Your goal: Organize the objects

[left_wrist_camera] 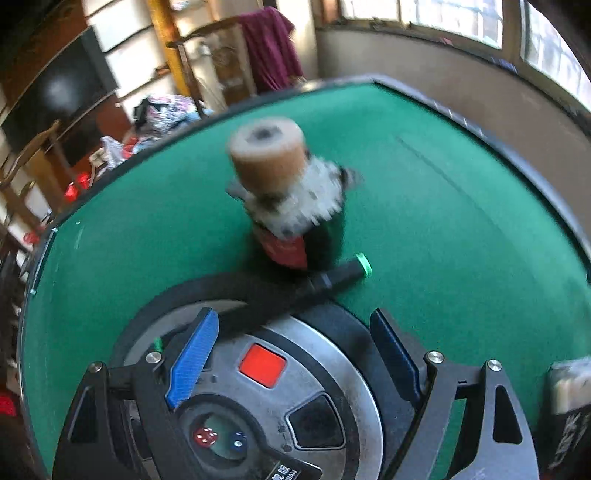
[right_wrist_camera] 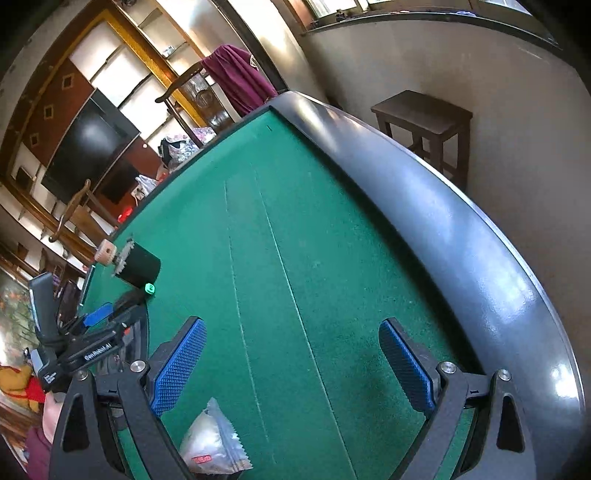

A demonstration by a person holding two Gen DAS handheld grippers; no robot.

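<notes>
wall: beige (right_wrist_camera: pixel 517 110) | stool: dark wooden (right_wrist_camera: pixel 424 118) | windows: sunlit (left_wrist_camera: pixel 443 14) | shelving: wooden (right_wrist_camera: pixel 110 55)

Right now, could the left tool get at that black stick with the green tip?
Probably yes. The left tool is open, and the green-tipped stick lies just ahead on the green table with nothing between; only the brush cup stands behind it.

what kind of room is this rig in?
Likely a home living room with an automatic mahjong table: green felt top with a central dice console, a wall TV in wooden shelving, and a wooden stool by the wall.
</notes>
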